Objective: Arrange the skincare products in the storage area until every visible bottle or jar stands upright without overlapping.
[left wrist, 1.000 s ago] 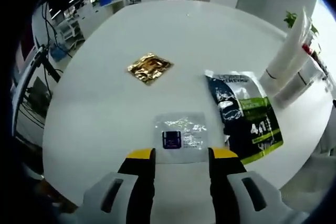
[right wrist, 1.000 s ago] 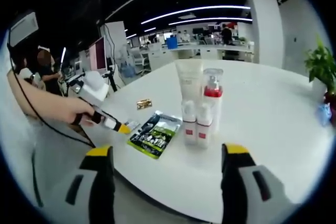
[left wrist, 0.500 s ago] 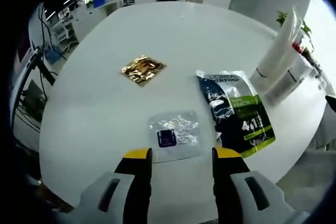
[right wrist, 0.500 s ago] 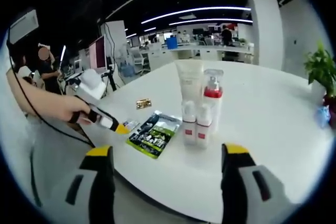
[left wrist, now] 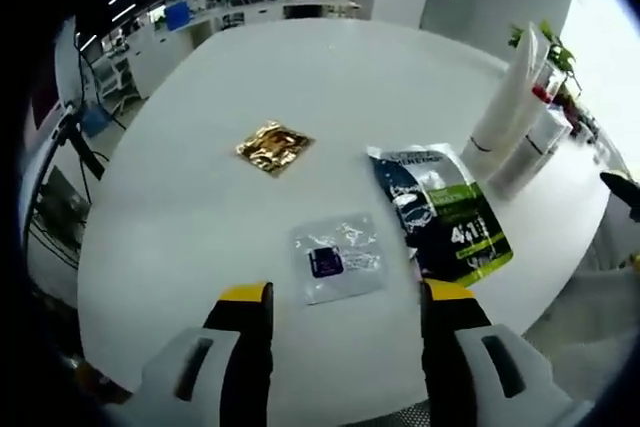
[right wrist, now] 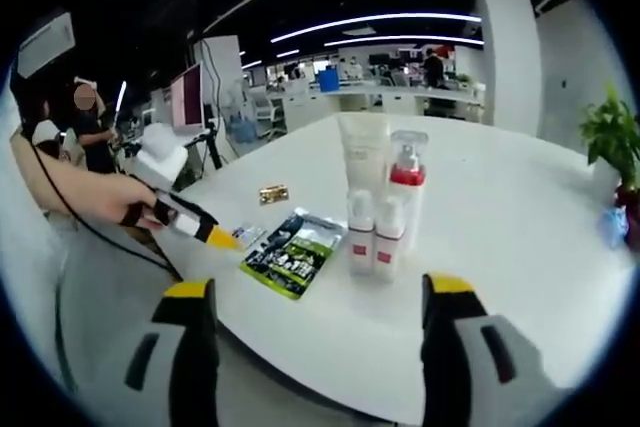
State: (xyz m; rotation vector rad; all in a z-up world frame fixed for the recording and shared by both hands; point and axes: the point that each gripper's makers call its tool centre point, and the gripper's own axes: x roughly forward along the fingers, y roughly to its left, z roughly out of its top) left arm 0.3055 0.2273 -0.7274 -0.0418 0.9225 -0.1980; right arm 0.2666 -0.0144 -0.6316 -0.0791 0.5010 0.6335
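I see left gripper [left wrist: 340,297] wide open over the clear sachet [left wrist: 339,258]; green pouch [left wrist: 440,213] beside it, gold packet [left wrist: 274,146] beyond. Right gripper [right wrist: 312,299] also wide, empty. Bottles [right wrist: 378,207] upright, clustered on the white table [right wrist: 500,227].

The left gripper [left wrist: 343,305] has drawn back from the clear sachet [left wrist: 340,256].
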